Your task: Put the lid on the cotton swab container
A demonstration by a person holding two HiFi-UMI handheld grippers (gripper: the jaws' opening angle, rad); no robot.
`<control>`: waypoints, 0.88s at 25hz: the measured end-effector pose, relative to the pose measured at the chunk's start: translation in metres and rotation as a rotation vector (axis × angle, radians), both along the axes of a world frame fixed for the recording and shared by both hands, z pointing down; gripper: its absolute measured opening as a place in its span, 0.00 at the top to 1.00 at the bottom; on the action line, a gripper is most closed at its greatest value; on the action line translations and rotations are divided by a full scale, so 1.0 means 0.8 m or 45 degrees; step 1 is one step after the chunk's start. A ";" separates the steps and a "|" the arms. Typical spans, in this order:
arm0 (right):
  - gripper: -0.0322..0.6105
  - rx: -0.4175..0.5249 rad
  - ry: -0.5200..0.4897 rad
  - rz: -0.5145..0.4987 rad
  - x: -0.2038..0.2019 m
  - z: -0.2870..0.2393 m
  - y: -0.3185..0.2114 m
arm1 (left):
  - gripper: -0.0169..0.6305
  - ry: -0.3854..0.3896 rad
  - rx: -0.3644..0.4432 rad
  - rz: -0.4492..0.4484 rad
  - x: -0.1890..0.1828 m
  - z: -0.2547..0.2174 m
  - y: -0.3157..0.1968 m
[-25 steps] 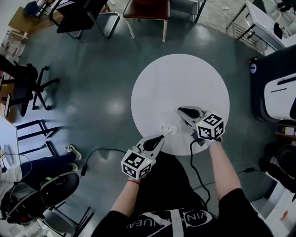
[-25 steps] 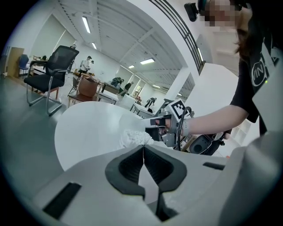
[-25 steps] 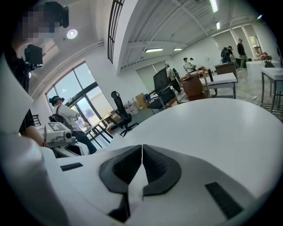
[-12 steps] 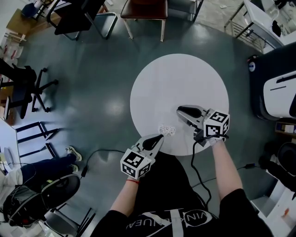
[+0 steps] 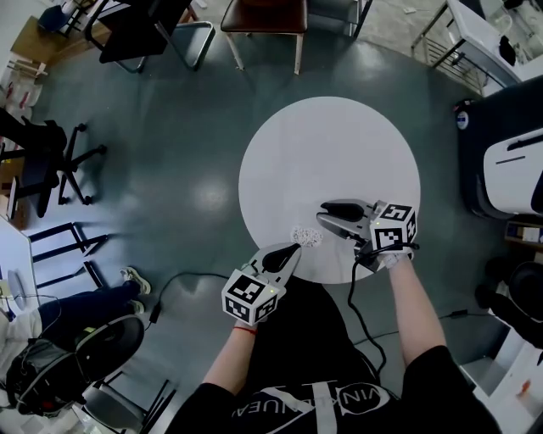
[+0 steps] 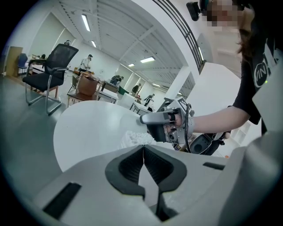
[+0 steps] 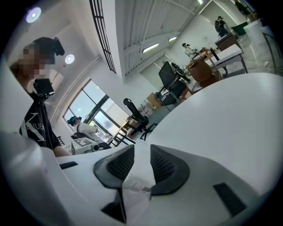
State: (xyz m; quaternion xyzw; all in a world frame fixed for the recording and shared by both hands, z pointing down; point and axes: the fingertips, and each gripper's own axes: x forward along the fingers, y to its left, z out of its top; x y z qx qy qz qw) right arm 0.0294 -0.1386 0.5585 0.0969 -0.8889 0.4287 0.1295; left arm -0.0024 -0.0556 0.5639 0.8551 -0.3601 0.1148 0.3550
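The cotton swab container, a small clear tub full of white swabs, stands near the front edge of the round white table. My right gripper lies just right of it, tips pointing left, and its jaws are opening. In the right gripper view a pale flat piece with a printed label, maybe the lid, sits low between the parted pads without being pressed. My left gripper is shut and empty at the table's edge, just in front of the container, which shows beyond its tips.
Brown chairs and a black chair stand beyond the table. A black office chair is at the left, and white equipment at the right. A cable runs over the grey floor.
My right gripper has shifted a little left toward the container and its jaws have spread apart. The left gripper has hardly moved.
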 end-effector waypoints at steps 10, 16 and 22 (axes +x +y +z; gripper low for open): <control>0.78 0.250 0.023 -0.251 -0.012 -0.040 0.040 | 0.96 -0.014 -0.007 -0.004 -0.006 0.002 -0.001; 0.78 0.308 0.091 -0.362 -0.018 -0.040 0.063 | 0.96 -0.028 -0.009 0.002 -0.007 0.002 0.002; 0.78 0.336 0.131 -0.418 -0.026 -0.037 0.080 | 0.96 -0.030 -0.004 0.002 -0.014 -0.002 0.006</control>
